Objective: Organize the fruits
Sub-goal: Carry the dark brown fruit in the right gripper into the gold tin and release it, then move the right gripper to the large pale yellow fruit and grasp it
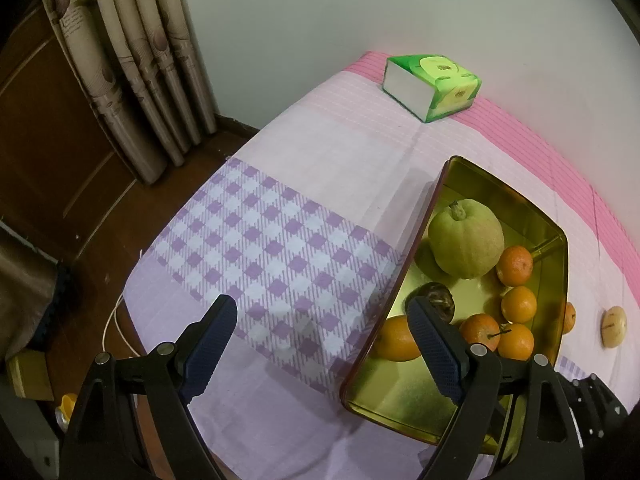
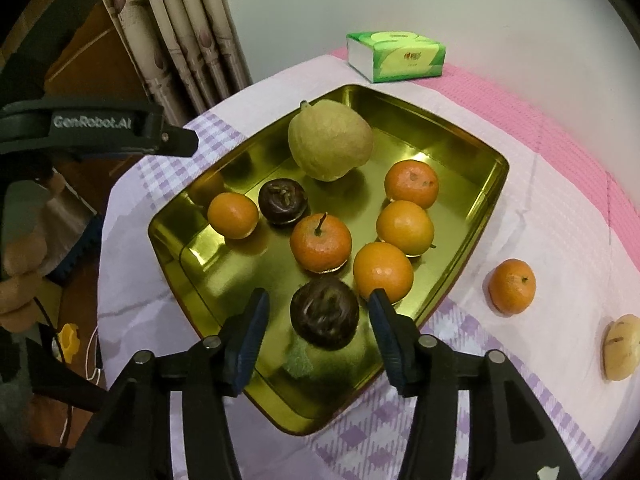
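A gold metal tray [image 2: 472, 200] sits on the cloth-covered table and holds a large green pear [image 2: 330, 140], several oranges [image 2: 320, 242] and two dark brown fruits. The nearer dark fruit [image 2: 324, 314] lies on the tray floor between the fingers of my right gripper [image 2: 318, 298]. Those jaws stand open, with a gap on each side of the fruit. My left gripper [image 1: 320, 306] is open and empty above the checked cloth, its right finger [image 1: 434, 344] over the tray's left rim [image 1: 416, 248]. One orange [image 2: 512, 286] and a pale fruit [image 2: 622, 346] lie on the cloth right of the tray.
A green tissue pack [image 2: 396, 56] lies at the table's far edge by the wall. Curtains [image 1: 132, 64] and a wooden floor are to the left, past the table's edge. A person's hand [image 2: 20, 280] holds the left gripper's body [image 2: 100, 130] at the left of the right wrist view.
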`<state>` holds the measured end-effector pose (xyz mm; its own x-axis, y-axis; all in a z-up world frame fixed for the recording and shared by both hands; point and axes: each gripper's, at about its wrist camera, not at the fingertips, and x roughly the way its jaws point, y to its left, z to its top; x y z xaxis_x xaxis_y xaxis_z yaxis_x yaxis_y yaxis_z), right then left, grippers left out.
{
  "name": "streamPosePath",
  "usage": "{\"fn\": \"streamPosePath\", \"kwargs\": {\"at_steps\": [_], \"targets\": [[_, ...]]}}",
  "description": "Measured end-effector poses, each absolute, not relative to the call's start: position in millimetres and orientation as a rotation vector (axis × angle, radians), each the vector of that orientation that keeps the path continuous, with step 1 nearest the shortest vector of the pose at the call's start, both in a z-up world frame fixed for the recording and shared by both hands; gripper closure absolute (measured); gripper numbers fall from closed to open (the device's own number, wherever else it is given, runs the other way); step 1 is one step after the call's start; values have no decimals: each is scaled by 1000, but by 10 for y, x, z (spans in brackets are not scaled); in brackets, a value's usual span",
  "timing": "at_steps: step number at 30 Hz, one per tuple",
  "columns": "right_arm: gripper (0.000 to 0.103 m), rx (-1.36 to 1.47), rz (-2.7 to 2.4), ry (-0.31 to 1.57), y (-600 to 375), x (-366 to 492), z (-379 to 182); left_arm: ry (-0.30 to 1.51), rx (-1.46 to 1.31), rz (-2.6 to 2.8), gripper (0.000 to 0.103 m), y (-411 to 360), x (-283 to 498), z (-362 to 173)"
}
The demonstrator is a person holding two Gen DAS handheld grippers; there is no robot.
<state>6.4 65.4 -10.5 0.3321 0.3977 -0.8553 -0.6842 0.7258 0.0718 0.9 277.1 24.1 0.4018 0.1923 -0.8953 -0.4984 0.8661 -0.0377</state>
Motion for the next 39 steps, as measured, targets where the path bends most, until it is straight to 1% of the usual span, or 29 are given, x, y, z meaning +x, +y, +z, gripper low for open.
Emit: {"fn": "streamPosePath", "kwargs": {"at_steps": [1,7,10,12,24,27,29,37,39], "targets": [[49,-316,725,1003,630,63,-91,1075,-321,447,16,2769,11,242],[48,-234,729,983,434,77,32,1072,-313,447,16,2768,16,256],[43,-218,690,969,307,98,76,1070,-306,445,16,2759,26,270],[43,-205,668,964,203,132,84,1069,-302,444,16,2751,36,276],[36,-109,365,949,-860,461,17,1058,-263,403,16,2659,66,298],[31,-103,280,923,-1143,519,18,1051,-252,386,16,2620,72,304],[26,-100,220,906,-1321,550,19,1041,-245,376,16,2594,75,315],[22,-28,83,870,-1897,797,-82,1023,-180,330,16,2410,102,345],[19,-38,76,872,-1924,872,-143,1018,-156,311,16,2332,113,366]]}}
